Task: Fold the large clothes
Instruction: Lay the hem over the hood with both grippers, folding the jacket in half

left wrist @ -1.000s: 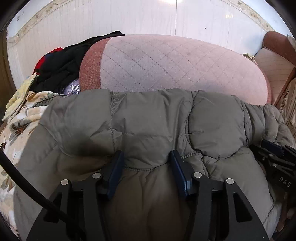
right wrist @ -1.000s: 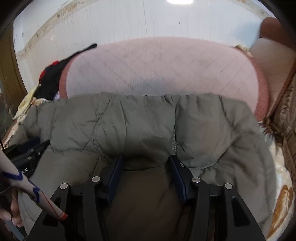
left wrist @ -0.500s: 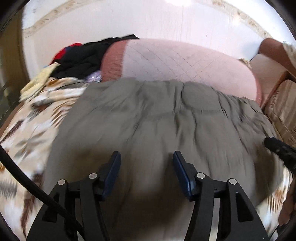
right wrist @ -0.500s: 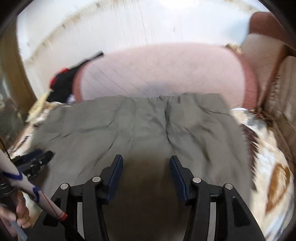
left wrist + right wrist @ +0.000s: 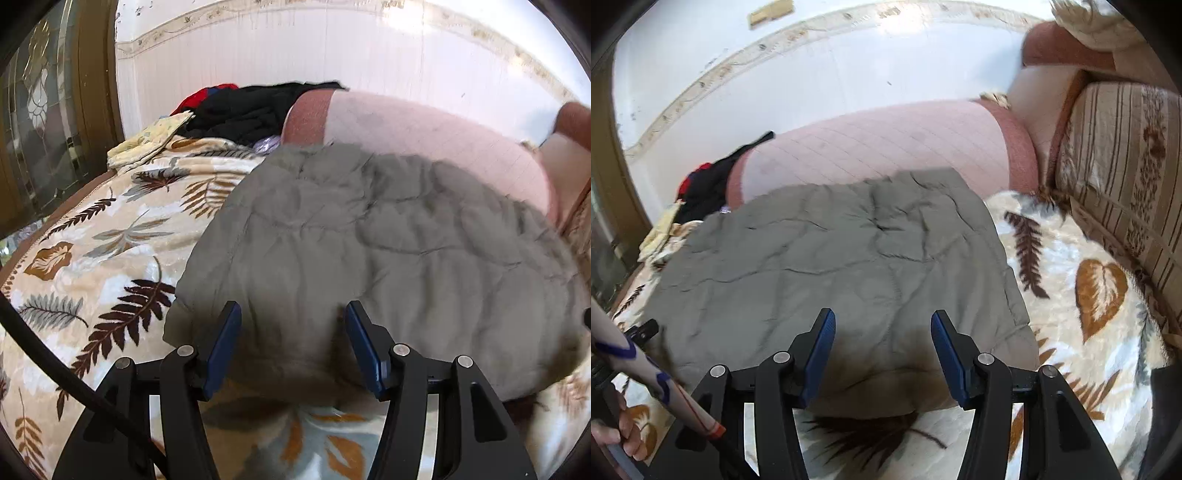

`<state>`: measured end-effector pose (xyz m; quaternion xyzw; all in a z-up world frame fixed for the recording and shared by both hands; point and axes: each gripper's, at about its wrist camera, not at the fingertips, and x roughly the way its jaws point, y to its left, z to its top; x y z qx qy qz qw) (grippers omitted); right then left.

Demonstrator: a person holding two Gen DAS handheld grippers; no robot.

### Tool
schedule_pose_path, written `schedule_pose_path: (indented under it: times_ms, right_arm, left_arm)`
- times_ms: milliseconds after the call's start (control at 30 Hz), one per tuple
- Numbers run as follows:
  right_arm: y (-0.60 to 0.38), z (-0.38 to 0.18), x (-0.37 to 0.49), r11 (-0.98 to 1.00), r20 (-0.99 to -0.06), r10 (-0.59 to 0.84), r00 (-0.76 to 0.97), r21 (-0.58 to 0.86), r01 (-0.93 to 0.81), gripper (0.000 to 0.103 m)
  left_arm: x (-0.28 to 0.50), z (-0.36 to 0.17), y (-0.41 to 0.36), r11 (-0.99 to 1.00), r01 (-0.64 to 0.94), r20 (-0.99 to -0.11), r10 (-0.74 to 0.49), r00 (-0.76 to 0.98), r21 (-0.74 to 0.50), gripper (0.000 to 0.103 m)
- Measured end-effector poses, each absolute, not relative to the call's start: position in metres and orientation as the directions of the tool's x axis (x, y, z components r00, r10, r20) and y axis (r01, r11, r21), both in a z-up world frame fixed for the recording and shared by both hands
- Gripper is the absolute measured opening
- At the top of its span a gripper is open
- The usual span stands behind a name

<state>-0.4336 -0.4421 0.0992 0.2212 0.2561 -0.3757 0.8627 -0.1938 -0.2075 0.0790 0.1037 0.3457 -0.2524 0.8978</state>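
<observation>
Grey jacket [image 5: 388,258] flat on leaf-print blanket [image 5: 92,258] – pink cushion [image 5: 886,147] behind – both jaws spread, empty

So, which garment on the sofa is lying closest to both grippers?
The grey-green padded jacket, spread flat directly ahead of both; the black clothes sit heaped far behind at the pink cushion.

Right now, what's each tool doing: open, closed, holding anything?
Left tool: open, holding nothing, above the near edge of the grey puffer jacket.
Right tool: open, holding nothing, above the same jacket's near edge.
</observation>
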Motion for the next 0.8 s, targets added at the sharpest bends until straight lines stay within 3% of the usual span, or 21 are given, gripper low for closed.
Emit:
schedule_pose_path:
  times_ms: [267, 800]
  right_arm:
    - [-0.472, 0.053, -0.417, 0.604, -0.696, -0.509, 0.506, 0.130, 0.786, 0.059]
    - [-0.467, 0.043, -0.411, 0.623, -0.697, -0.538, 0.474, 0.049, 0.780, 0.059]
  left_arm:
    - [-0.184, 0.057, -0.230, 0.853, 0.513, -0.665, -0.329, 0.671, 0.096, 0.059]
    - [-0.186, 0.051, -0.235, 0.853, 0.508, -0.655, -0.316, 0.686, 0.120, 0.059]
